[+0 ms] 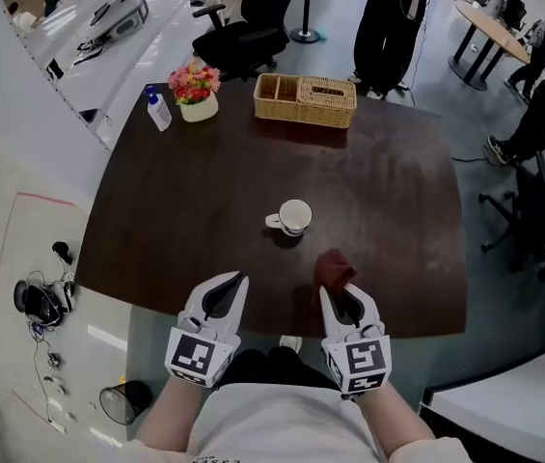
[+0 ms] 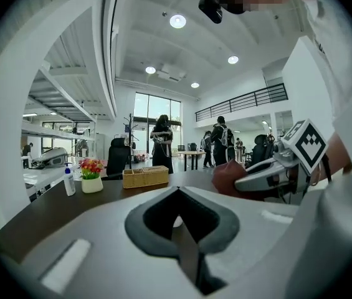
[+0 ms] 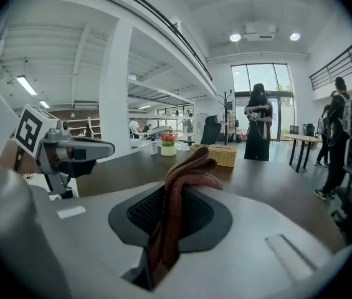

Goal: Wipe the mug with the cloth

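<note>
A white mug [image 1: 294,217] with its handle to the left stands near the middle of the dark table [image 1: 397,191]. My right gripper [image 1: 334,287] is shut on a dark red cloth [image 1: 333,269] near the front edge, below and right of the mug. The cloth [image 3: 182,185] bunches up between its jaws in the right gripper view. My left gripper [image 1: 236,280] is shut with nothing in it, below and left of the mug. The left gripper view shows a sliver of the mug [image 2: 177,222] past the closed jaws, and the cloth [image 2: 227,178] in the right gripper [image 2: 241,182].
A wicker basket [image 1: 306,99], a flower pot [image 1: 196,93] and a pump bottle [image 1: 158,110] stand along the table's far edge. An office chair [image 1: 238,41] and standing people [image 1: 393,22] are beyond it. Cables and gear [image 1: 45,302] lie on the floor at left.
</note>
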Tool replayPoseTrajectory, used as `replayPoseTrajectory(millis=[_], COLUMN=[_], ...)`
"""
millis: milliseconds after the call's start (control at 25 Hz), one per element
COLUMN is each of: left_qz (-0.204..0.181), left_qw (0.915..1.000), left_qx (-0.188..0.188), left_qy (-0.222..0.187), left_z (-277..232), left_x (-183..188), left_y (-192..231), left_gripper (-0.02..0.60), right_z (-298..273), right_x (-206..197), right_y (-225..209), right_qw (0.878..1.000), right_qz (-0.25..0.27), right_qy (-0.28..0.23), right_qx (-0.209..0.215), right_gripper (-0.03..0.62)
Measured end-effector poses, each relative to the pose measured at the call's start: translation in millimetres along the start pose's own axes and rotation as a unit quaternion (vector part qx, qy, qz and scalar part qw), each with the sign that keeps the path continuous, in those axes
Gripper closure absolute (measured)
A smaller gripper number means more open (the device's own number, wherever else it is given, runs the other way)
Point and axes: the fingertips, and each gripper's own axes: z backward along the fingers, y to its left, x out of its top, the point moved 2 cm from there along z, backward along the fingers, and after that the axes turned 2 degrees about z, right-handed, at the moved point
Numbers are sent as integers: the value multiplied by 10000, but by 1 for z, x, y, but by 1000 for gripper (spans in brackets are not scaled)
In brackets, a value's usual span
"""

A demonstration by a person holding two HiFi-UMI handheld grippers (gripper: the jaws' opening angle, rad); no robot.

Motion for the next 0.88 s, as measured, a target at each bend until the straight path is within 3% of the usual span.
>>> replayPoseTrajectory(millis=[240, 480, 640, 760, 880], left_qz=[-42, 110, 108, -235, -566], left_qw=[9995, 9948, 9899, 9849, 9799], left_qx=[-188, -691, -996, -1185, -1385], left_qy=[266, 735, 1006, 1243, 1316], left_z=[-43, -89, -117, -143, -162], left_x=[-23, -65, -87, -107, -121], left_y=[21, 42, 54, 62, 71], left_gripper=[581, 580, 522, 463, 451], right_z=[-41, -80, -101, -119, -131], right_x=[-9, -29, -37, -44, -51], right_y=[-19, -20, -9, -3, 10], right_qw=[9994, 9970, 9944, 9923, 9881], right_qz=[-154, -383, -429, -432, -401], right_qy=[295, 649, 838, 863, 813], right_qx=[118, 194, 474, 777, 1242], right_gripper=[513, 513, 513, 513, 513])
